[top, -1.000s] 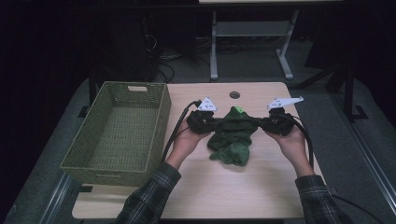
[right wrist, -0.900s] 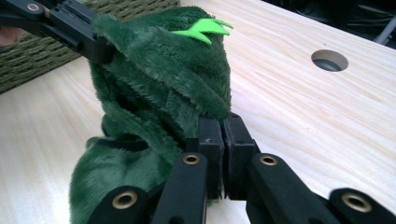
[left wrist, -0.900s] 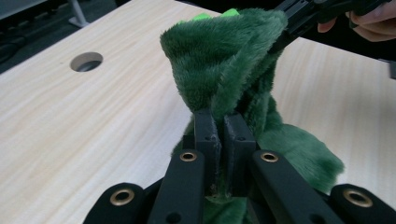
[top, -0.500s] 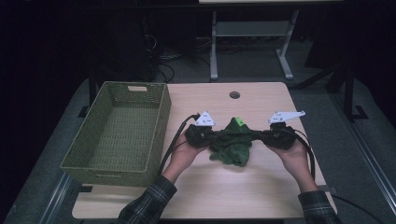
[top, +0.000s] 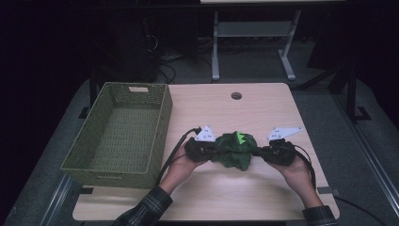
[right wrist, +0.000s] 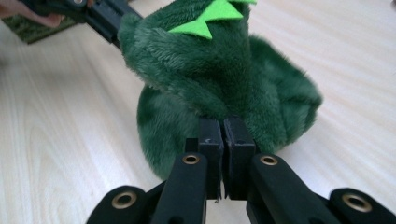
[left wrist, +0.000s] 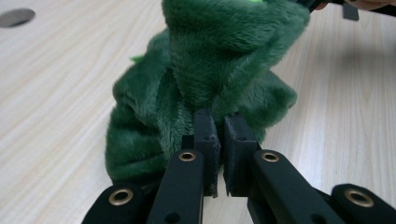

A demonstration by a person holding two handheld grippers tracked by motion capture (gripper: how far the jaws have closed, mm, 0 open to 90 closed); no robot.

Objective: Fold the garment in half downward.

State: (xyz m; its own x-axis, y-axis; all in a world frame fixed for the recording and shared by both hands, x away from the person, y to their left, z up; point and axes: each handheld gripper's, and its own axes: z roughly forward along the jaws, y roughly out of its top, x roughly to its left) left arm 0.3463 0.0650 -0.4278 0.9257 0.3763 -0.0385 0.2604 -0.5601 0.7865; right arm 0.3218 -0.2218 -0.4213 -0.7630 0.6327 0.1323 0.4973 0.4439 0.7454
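High view: green plush toy (top: 235,150) sits bunched on the wooden table (top: 226,197), right between the two tongs, at the near-middle of the tabletop. Left gripper (top: 212,151) comes at it from the left, right gripper (top: 256,152) from the right, both pointing inward toward each other, each held in a hand. Toy touches the table, apart from the woven green basket (top: 117,136) standing on the left side.

Left gripper view: jaws clenched on a fold of the plush toy (left wrist: 210,74), pads nearly together with fur pinched between, left gripper (left wrist: 220,122) at the toy's lower edge. Right gripper view: same story, right gripper (right wrist: 223,127) clamped tight on a fold of the plush toy (right wrist: 210,79).

Toy look: dark green, fuzzy pile, crumpled into a lump with several lobes, fabric drawn up into a ridge between the two grips. Bright lime zigzag felt piece (right wrist: 210,16) on its upper part. Its shape is too scrunched to tell what figure it is.
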